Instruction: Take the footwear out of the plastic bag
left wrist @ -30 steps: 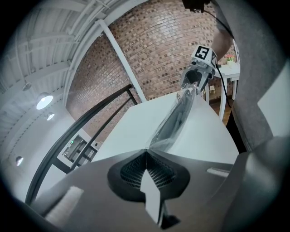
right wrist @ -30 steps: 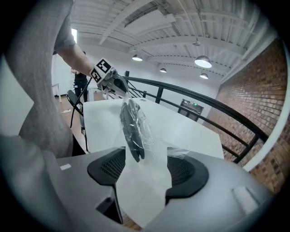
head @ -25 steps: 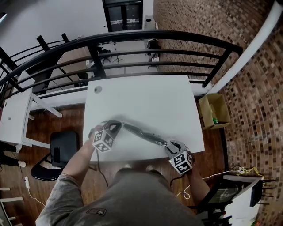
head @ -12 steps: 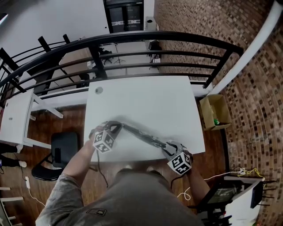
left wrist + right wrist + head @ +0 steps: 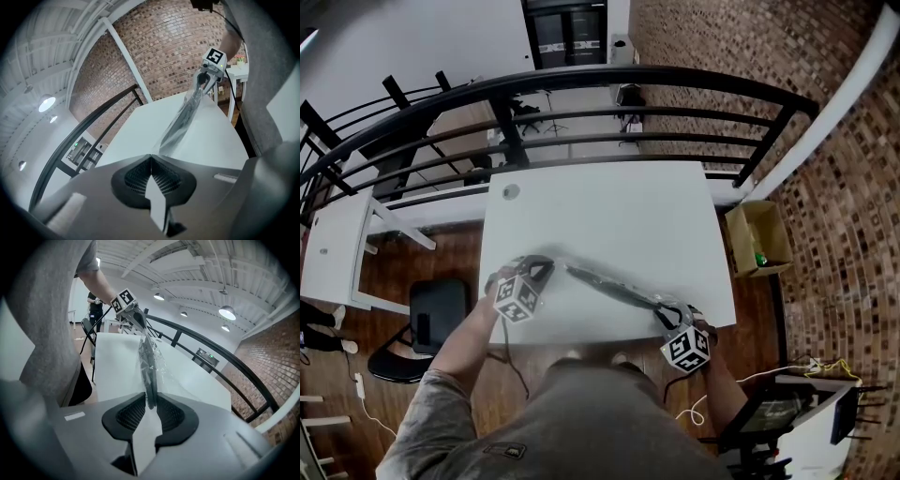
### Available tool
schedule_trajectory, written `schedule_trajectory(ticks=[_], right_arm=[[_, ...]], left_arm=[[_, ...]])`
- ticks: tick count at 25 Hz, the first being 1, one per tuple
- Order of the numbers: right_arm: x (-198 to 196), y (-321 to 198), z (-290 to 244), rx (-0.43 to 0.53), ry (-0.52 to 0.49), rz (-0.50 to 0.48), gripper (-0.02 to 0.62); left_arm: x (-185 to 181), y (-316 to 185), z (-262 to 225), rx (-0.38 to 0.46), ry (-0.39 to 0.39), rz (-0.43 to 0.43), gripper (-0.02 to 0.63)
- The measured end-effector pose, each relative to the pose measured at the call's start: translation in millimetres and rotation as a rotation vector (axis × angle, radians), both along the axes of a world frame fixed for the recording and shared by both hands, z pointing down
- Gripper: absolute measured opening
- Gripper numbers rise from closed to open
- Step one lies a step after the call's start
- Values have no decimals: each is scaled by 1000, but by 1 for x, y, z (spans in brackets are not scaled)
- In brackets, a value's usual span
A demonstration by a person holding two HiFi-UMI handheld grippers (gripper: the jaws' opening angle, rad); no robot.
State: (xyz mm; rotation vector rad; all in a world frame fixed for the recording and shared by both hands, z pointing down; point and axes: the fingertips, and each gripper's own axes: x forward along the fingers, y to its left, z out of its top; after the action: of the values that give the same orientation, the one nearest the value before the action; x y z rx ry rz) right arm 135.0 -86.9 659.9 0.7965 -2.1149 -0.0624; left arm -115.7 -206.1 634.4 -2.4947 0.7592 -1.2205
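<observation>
Right now I am working two grippers over one white, smooth-topped table (image 5: 609, 202), and one crinkled clear plastic bag (image 5: 163, 367) is stretching taut between them across the lower middle of the head view. My left gripper (image 5: 150, 157) is pinching its ribbed pads together on the thin edge of the bag at lower left. My right gripper (image 5: 150, 400) has just been closing its jaws, and they are clamping through the film onto the end of the footwear (image 5: 149, 365), a dark, flat, narrow shape lying inside the bag. I cannot tell whether that is one piece or a pair. One open cardboard box (image 5: 757, 234) is sitting on the wooden floor at right, and one curved black metal railing (image 5: 628, 75) is arching behind the table.
</observation>
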Motion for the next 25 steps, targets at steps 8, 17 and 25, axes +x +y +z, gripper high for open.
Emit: schedule_trajectory(ticks=[8, 17, 25], right_arm=[[22, 6, -3, -29, -9, 9, 86], [32, 9, -1, -27, -4, 57, 120], [8, -2, 1, -33, -18, 17, 201]], left_arm=[[-12, -2, 2, -3, 2, -34, 2], [-9, 0, 0, -2, 16, -45, 2], [-6, 2, -1, -2, 15, -32, 2]])
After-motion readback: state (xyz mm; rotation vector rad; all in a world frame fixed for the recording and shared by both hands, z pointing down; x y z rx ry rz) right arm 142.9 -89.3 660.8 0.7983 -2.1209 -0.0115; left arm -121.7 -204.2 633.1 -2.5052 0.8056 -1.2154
